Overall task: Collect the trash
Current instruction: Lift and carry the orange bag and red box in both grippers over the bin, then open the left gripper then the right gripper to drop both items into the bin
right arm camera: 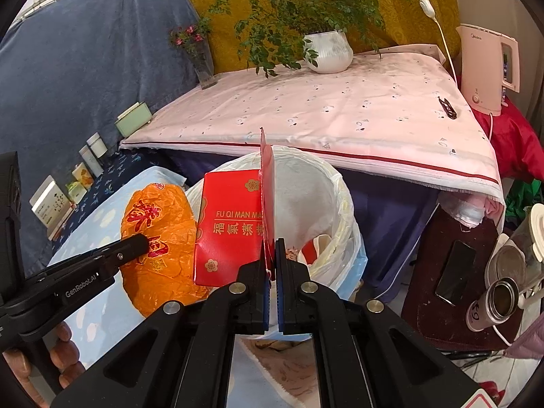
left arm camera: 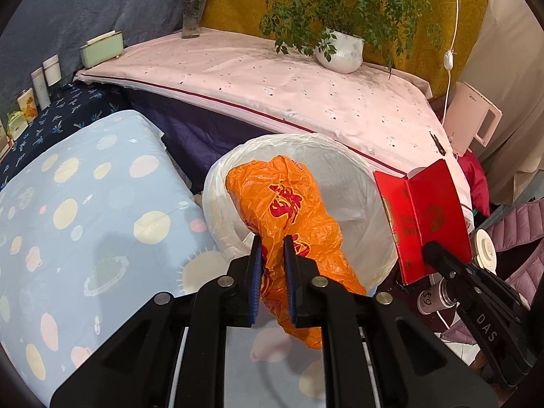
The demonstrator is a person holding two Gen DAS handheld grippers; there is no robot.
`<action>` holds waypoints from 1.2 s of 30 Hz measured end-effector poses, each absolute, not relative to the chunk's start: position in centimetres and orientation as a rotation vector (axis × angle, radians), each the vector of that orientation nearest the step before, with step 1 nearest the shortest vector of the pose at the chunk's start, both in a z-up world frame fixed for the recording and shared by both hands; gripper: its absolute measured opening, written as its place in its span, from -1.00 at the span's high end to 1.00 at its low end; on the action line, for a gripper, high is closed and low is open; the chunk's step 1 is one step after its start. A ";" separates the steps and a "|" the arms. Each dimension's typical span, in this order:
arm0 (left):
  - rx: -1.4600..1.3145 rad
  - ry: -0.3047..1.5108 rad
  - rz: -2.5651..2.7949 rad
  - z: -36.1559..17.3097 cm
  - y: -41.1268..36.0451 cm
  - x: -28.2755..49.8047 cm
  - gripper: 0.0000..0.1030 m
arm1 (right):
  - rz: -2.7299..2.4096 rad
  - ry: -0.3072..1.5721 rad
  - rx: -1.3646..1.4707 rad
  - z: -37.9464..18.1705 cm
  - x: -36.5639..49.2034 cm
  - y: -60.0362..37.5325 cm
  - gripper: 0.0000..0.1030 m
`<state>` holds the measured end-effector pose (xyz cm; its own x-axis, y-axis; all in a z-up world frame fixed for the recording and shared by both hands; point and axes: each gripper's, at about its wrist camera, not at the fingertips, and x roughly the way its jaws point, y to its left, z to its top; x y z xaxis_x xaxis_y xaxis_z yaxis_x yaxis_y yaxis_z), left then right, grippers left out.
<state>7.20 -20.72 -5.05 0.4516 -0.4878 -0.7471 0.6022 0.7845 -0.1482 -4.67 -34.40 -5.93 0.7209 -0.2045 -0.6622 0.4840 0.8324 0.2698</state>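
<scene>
My left gripper [left arm camera: 272,243] is shut on a crumpled orange plastic bag [left arm camera: 289,210] and holds it over the near rim of a bin lined with white plastic [left arm camera: 340,156]. My right gripper [right arm camera: 271,243] is shut on the flap of an open red box with gold lettering [right arm camera: 231,227] and holds it upright over the bin [right arm camera: 326,176]. In the left wrist view the red box [left arm camera: 425,217] hangs at the bin's right edge. In the right wrist view the orange bag [right arm camera: 156,238] is at the left with the left gripper on it.
A low table under a pink cloth [left arm camera: 272,78] stands behind the bin with a potted plant [left arm camera: 340,51] and a flower vase [left arm camera: 193,17]. A blue dotted cushion [left arm camera: 85,204] lies left. A pink kettle [right arm camera: 486,68], a phone [right arm camera: 455,272] and metal cans [right arm camera: 499,299] are at the right.
</scene>
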 end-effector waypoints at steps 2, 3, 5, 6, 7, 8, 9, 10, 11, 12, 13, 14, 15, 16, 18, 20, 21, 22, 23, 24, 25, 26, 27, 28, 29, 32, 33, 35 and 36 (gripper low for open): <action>0.146 0.878 -0.679 -5.4 -21.0 7.5 0.76 | -0.400 0.668 0.452 -6.3 -4.6 -34.8 0.94; 0.146 0.880 -0.678 -5.6 -21.2 7.7 0.74 | -0.402 0.670 0.452 -6.5 -4.6 -35.0 0.94; 0.144 0.889 -0.681 -6.0 -21.5 8.0 0.72 | -0.403 0.674 0.450 -6.7 -4.4 -35.3 0.94; 0.145 0.892 -0.683 -6.1 -21.7 8.2 0.72 | -0.403 0.676 0.450 -6.8 -4.3 -35.4 0.94; 0.146 0.892 -0.685 -6.2 -21.8 8.2 0.72 | -0.404 0.677 0.448 -7.0 -4.1 -35.4 0.94; 0.149 0.886 -0.689 -6.2 -22.0 8.3 0.71 | -0.403 0.677 0.448 -7.0 -4.0 -35.5 0.94; 0.156 0.880 -0.690 -6.2 -22.1 8.3 0.67 | -0.402 0.677 0.448 -7.1 -3.9 -35.6 0.94; 0.161 0.876 -0.689 -6.2 -22.3 8.3 0.67 | -0.401 0.677 0.448 -7.1 -3.7 -35.6 0.94; 0.164 0.874 -0.687 -6.2 -22.4 8.4 0.66 | -0.399 0.678 0.448 -7.2 -3.5 -35.7 0.94; 0.164 0.874 -0.687 -6.2 -22.5 8.5 0.65 | -0.397 0.678 0.447 -7.2 -3.4 -35.6 0.94; 0.163 0.876 -0.686 -6.2 -22.5 8.6 0.65 | -0.396 0.677 0.445 -7.1 -3.2 -35.6 0.94; 0.160 0.877 -0.682 -6.2 -22.5 8.7 0.62 | -0.393 0.676 0.445 -7.1 -3.0 -35.6 0.94; 0.156 0.878 -0.677 -6.2 -22.6 8.8 0.50 | -0.390 0.676 0.444 -7.1 -2.9 -35.6 0.94; 0.152 0.878 -0.669 -6.2 -22.5 9.0 0.38 | -0.390 0.676 0.442 -7.1 -2.7 -35.5 0.94; 0.141 0.866 -0.653 -6.1 -22.4 9.2 0.00 | -0.385 0.677 0.437 -7.1 -2.3 -35.5 0.94; 0.139 0.857 -0.647 -5.9 -22.3 9.3 -0.05 | -0.382 0.680 0.431 -7.1 -2.0 -35.5 0.94; 0.138 0.860 -0.645 -5.9 -22.2 9.4 -0.11 | -0.381 0.682 0.427 -7.0 -1.8 -35.4 0.94; 0.134 0.858 -0.641 -5.8 -22.1 9.5 -0.12 | -0.380 0.682 0.424 -7.0 -1.6 -35.4 0.93; 0.132 0.855 -0.638 -5.8 -22.0 9.5 -0.13 | -0.377 0.682 0.421 -7.0 -1.4 -35.3 0.93; 0.131 0.853 -0.635 -5.8 -21.8 9.5 -0.16 | -0.374 0.683 0.416 -6.9 -1.3 -35.2 0.93; 0.127 0.852 -0.633 -5.8 -21.7 9.5 -0.17 | -0.372 0.684 0.409 -6.9 -1.0 -35.0 0.93; 0.125 0.852 -0.631 -5.8 -21.6 9.5 -0.18 | -0.368 0.686 0.404 -6.9 -0.8 -34.9 0.93; 0.123 0.851 -0.626 -5.7 -21.4 9.6 -0.19 | -0.363 0.687 0.401 -6.8 -0.5 -34.7 0.93; 0.122 0.851 -0.622 -5.7 -21.2 9.7 -0.19 | -0.359 0.687 0.397 -6.8 -0.3 -34.6 0.93; 0.119 0.850 -0.621 -5.7 -21.1 9.7 -0.20 | -0.356 0.688 0.393 -6.7 -0.1 -34.4 0.93; 0.112 0.849 -0.612 -5.7 -20.6 9.8 -0.22 | -0.346 0.694 0.387 -6.9 0.6 -34.2 0.93; 0.109 0.849 -0.610 -5.7 -20.4 9.9 -0.22 | -0.344 0.697 0.387 -6.9 0.8 -34.1 0.93; 0.105 0.850 -0.601 -5.8 -19.9 10.0 -0.22 | -0.344 0.696 0.383 -6.9 1.0 -33.8 0.93; 0.103 0.850 -0.598 -5.8 -19.7 10.0 -0.23 | -0.346 0.694 0.381 -6.9 1.0 -33.6 0.92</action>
<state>10.03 -19.74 -5.76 0.5074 -0.4547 -0.7320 0.5348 0.8322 -0.1463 1.01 -33.63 -6.88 0.7180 -0.1802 -0.6724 0.4282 0.8758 0.2226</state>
